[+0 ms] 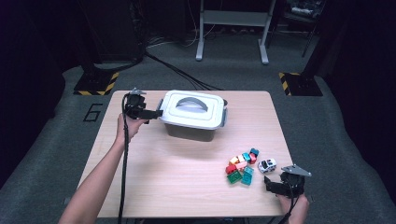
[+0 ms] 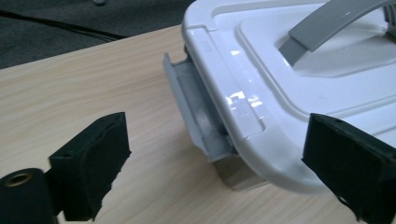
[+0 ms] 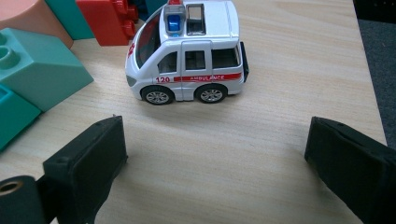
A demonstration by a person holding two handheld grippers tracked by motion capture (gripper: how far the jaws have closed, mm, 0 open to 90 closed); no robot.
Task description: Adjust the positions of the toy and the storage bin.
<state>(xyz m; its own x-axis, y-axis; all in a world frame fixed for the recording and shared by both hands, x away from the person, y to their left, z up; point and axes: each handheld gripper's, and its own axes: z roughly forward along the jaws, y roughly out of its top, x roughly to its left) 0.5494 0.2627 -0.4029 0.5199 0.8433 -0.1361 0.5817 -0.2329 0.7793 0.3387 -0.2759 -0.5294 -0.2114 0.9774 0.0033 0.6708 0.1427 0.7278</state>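
On the counter: light wood-grain top, everything is sitting on it.
Box: grey plastic storage box w/ white lid and grey arched carry handle, sitting upper-middle of counter; lid is on.
Latch: grey side clip on box's short end is sticking outward, looks unfastened.
Left hand-held gripper: released, nothing between jaws; hovering just beside box's left end, pointing across at it.
Key relation: latch is lying straight ahead of left hand-held gripper, betw. the two pads in left gripper view; latch's long axis is running along the lid's edge, slanting away from camera. Left hand is far nearer box than right.
Toys: small white die-cast ambulance plus cluster of chunky plastic blocks, red/teal/green/pink, sitting near counter's right front.
Right hand-held gripper: released, empty, resting low near ambulance, which is lying side-on ahead of jaws, apart from them.
Writing: "AMBULANCE" and "120" on red stripe of the van; "6" on floor left of counter.
Next (judgement): prob. working the left latch.
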